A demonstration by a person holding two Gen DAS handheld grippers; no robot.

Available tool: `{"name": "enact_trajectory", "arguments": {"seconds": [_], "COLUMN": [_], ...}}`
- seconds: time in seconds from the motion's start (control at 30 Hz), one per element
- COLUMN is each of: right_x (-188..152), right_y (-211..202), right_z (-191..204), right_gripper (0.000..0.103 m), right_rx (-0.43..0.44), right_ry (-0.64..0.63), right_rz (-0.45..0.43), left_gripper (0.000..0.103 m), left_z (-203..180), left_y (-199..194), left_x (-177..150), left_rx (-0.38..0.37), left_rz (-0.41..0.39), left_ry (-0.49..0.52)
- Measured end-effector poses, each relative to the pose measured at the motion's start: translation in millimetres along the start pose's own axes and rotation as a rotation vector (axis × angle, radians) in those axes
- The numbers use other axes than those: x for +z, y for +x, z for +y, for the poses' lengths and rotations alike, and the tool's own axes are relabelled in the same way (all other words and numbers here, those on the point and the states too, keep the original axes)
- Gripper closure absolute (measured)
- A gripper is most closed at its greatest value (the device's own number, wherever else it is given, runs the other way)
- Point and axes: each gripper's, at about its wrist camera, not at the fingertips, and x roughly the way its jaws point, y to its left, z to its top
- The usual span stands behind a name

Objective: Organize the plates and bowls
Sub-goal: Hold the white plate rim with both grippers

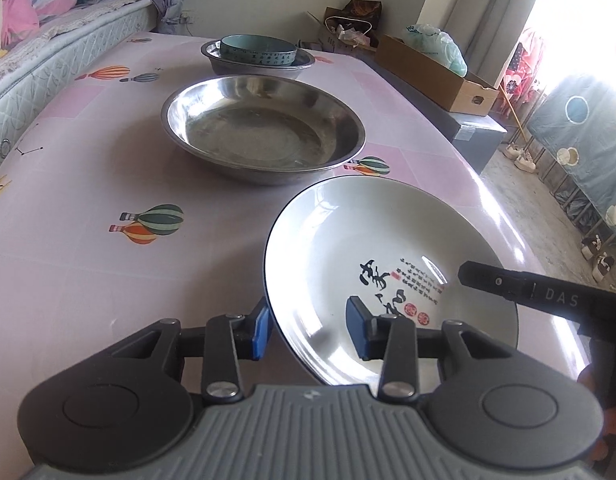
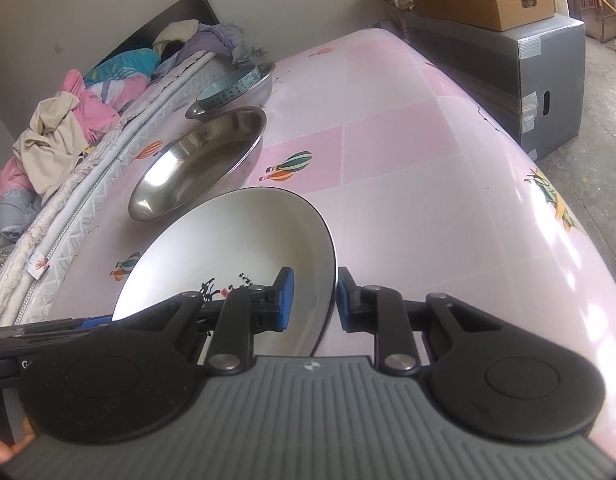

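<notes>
A white plate with black calligraphy (image 1: pixel 372 248) lies on the pink table (image 1: pixel 88 260); it also shows in the right wrist view (image 2: pixel 236 248). My left gripper (image 1: pixel 310 326) straddles its left rim, jaws open with a gap to the rim. My right gripper (image 2: pixel 312 300) straddles the opposite rim, jaws also apart around it. Beyond the plate sits a large steel bowl (image 1: pixel 264 128), and behind it a second steel bowl (image 1: pixel 256 68) holding a light blue bowl (image 1: pixel 258 51). The right gripper's finger (image 1: pixel 508 284) reaches over the plate in the left wrist view.
A mattress with heaped bedding (image 1: pixel 36 40) borders the table's left side. A cardboard box (image 1: pixel 436 72) on a dark crate (image 2: pixel 540 80) stands past the table's right edge. Shoes (image 1: pixel 520 156) lie on the floor at the right.
</notes>
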Motion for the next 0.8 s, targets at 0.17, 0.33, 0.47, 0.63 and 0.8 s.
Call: {"name": "enact_trajectory", "arguments": {"seconds": [0.17,0.33,0.47,0.63,0.8], "right_x": [-7.4,-10.5,-11.5,-14.1,-17.6], "right_y": [-1.9,0.3,-0.4,0.6,3.6], "right_z": [3.2,13.6,14.1,14.3,17.8], "right_gripper": [0.082,0.077,0.077,0.076,0.072], "right_rx": [-0.023,-0.051,-0.052,-0.053,-0.066], "right_ry": [-0.054,-0.122,-0.131,-0.139,-0.153], "right_rz": [-0.002,-0.022,-0.033,-0.055,-0.083], "left_gripper": [0.067,0.063,0.062,0.058,0.053], "left_z": [-2.2,-3.9,-4.7,-7.6,-12.2], "left_y": [3.1,6.1,6.4,10.4,12.4], "left_x": [-0.2,3.1,2.8,5.9,6.0], "left_rx": [0.021,0.023,0.028,0.038,0.05], "left_rz": [-0.001,-0.003,-0.01,-0.019,-0.026], "left_ry": [0.037,0.036,0.046,0.068,0.066]}}
